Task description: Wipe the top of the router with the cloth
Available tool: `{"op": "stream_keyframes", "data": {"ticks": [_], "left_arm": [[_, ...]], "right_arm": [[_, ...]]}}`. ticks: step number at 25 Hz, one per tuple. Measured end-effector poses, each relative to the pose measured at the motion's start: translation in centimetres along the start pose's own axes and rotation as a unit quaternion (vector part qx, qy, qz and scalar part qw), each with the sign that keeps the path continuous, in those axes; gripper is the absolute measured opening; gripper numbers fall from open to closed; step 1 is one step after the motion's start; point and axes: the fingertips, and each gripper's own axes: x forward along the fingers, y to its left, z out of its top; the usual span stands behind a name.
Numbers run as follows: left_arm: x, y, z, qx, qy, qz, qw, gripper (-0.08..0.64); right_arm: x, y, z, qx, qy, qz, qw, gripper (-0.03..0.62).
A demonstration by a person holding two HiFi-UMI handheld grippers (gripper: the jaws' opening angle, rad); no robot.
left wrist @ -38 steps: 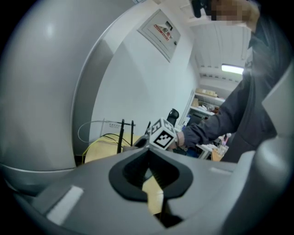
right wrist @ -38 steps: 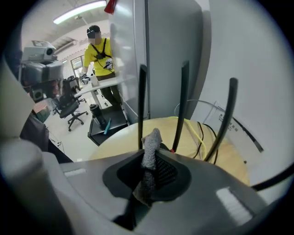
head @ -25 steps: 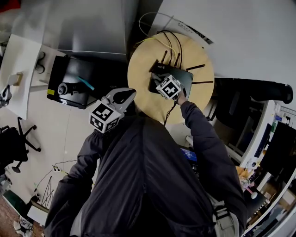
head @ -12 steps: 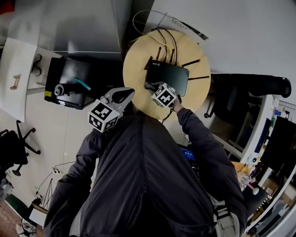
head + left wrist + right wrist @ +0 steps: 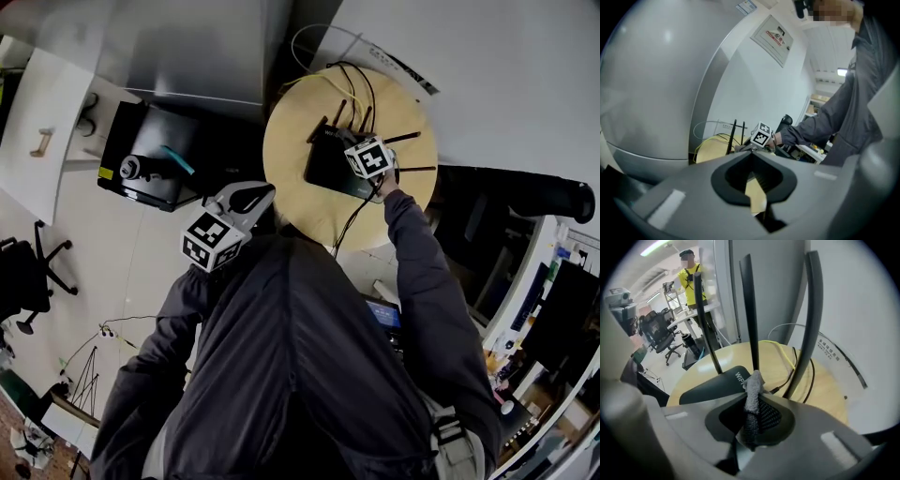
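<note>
A black router [image 5: 330,169] with several upright antennas [image 5: 750,310] lies on a round wooden table [image 5: 305,206]. My right gripper [image 5: 368,157] is over the router's right part, near the antennas. It is shut on a grey cloth [image 5: 753,383] that pokes out ahead of the jaws, down at the router's top [image 5: 715,383]. My left gripper [image 5: 251,195] is held off the table's left edge, shut with nothing in it. In the left gripper view, that gripper [image 5: 752,155] points toward the table [image 5: 710,151] and the right gripper's marker cube [image 5: 761,134].
Yellow and black cables [image 5: 790,352] run behind the router. A black case [image 5: 150,164] lies on the floor at the left, beside a white desk [image 5: 42,141] and an office chair [image 5: 28,281]. A person in yellow [image 5: 691,277] stands far off.
My right gripper has carried the cloth across the router, from its near left corner to its far right side by the antennas. The left gripper has stayed put.
</note>
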Motion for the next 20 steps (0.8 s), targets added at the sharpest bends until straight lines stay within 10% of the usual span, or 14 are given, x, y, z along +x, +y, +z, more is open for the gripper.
{"op": "stream_keyframes", "data": {"ticks": [20], "left_arm": [[1.0,-0.4,0.2,0.010,0.001,-0.023,0.9997,-0.008]], "right_arm": [[-2.4,12.8,-6.7,-0.048,0.014,0.073,0.996,0.031]]}}
